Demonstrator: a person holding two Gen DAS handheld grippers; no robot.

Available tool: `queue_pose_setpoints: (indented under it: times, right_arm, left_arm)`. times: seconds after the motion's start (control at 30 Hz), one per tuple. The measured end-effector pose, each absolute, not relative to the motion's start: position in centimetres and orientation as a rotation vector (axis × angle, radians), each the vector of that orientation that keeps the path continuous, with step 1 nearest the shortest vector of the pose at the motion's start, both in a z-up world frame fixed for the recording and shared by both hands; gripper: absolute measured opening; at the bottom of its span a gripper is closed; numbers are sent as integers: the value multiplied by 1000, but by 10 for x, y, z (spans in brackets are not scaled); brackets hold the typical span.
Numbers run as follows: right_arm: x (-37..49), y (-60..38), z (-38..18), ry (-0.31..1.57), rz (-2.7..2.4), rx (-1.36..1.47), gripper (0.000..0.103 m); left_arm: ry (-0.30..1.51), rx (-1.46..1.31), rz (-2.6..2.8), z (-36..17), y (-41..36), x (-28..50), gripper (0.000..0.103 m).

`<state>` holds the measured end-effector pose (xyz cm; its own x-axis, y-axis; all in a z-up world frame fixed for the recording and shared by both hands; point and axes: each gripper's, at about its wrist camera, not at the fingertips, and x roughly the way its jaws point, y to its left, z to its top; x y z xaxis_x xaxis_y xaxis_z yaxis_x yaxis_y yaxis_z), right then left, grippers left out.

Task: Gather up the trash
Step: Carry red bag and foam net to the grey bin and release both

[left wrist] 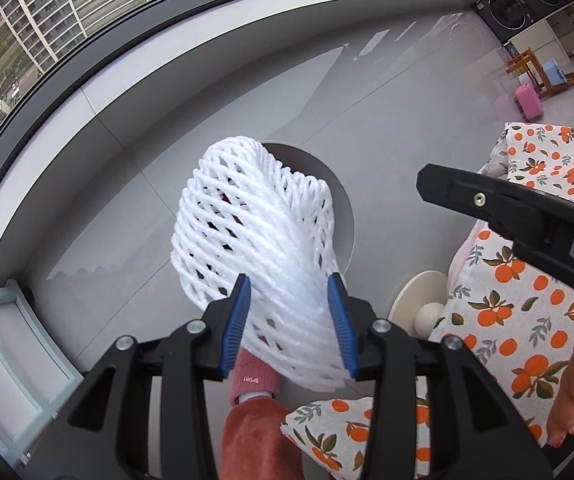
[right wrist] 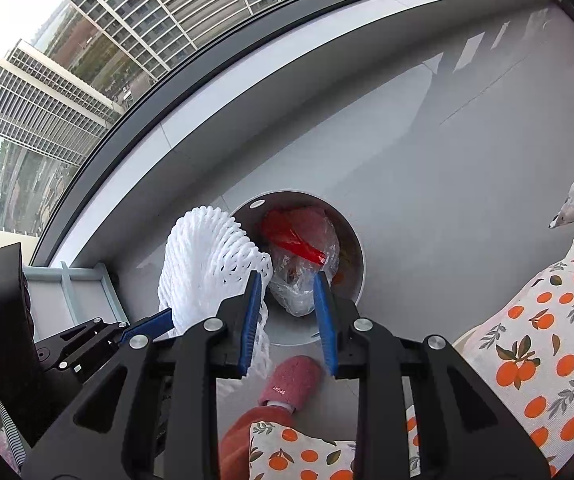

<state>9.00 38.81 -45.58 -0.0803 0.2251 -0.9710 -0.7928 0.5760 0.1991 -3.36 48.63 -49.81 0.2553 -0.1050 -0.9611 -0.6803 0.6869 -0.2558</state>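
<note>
We hold the white foam net (left wrist: 255, 248) in the left tongs (left wrist: 293, 326), both blue pads pressed into its lower end, so it stands up and forward above the round bin (left wrist: 345, 216) on the grey floor. The right tongs (right wrist: 287, 320) are parted to a middling gap with nothing between the pads; through that gap we see the bin's contents. Our judgement: the net is close to drop position but sits toward the bin's near-left rim, so we should carry it further over the opening, lower it until most of it is inside the wall, then open. Foam net is light and springy; released high or off-centre it may catch the rim and roll out. The left view hides the bin mouth almost wholly behind the net. The right view shows what it cannot: a clear bag (right wrist: 303, 272) with a red scrap (right wrist: 293, 240) already in the bin (right wrist: 357, 264), and the net (right wrist: 207, 264) overlapping the rim's left side.
</note>
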Motion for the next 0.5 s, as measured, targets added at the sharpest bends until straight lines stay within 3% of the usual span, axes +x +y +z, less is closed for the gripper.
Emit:
queue_pose_setpoints:
  times: [0.13,0.5]
  right_arm:
    - [89,391,-456,1407,906,-518,26]
    - [87,386,-447,1393,896,-491,26]
  left_arm:
    - [1273,-754,449,-498,486,-33,49]
    - [1253,-715,441,-481,483,-22,49]
